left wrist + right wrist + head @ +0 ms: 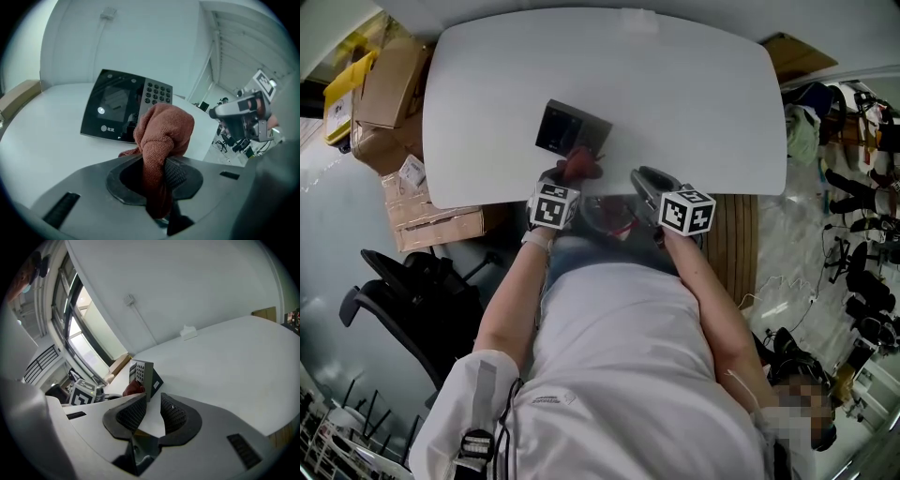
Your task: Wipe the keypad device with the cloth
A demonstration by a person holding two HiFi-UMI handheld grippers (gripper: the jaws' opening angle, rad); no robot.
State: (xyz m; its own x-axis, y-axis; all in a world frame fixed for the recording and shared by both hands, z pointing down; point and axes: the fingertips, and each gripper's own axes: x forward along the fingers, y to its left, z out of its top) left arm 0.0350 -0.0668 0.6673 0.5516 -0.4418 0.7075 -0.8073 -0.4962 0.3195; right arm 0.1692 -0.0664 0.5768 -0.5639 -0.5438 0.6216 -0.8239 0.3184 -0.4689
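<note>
**Cloth pinched in the left gripper beside the keypad device; right gripper empty**

Head view: Both forearms are seen stretched forward over the near edge of a white table (pixel 675 94). The left gripper (pixel 570 176) is held just short of the keypad device (pixel 572 129), with the reddish-brown cloth (pixel 581 165) bunched at its tip, at the device's near edge. The right gripper (pixel 643 180) is held further right, near the table's edge and apart from the device. Cardboard boxes (pixel 389 89) are stacked on the floor to the left, and a black office chair (pixel 398 295) stands below them.

Left gripper view: The jaws of the left gripper (pixel 157 174) are seen pressed together on the cloth (pixel 163 133), which rises from them in a rounded wad. Behind it the keypad device (pixel 119 105) lies on the table (pixel 42 140), its dark screen at the left and its number keys at the right; whether cloth and device touch cannot be told. The right gripper (pixel 243 112) is seen off to the right.

Right gripper view: The jaws of the right gripper (pixel 152 411) stand spread, with only bare table (pixel 225 366) showing in the gap. The keypad device (pixel 143 376) is seen from its side, with the cloth (pixel 133 388) against it. A tall window (pixel 77 317) is shown here alone.
</note>
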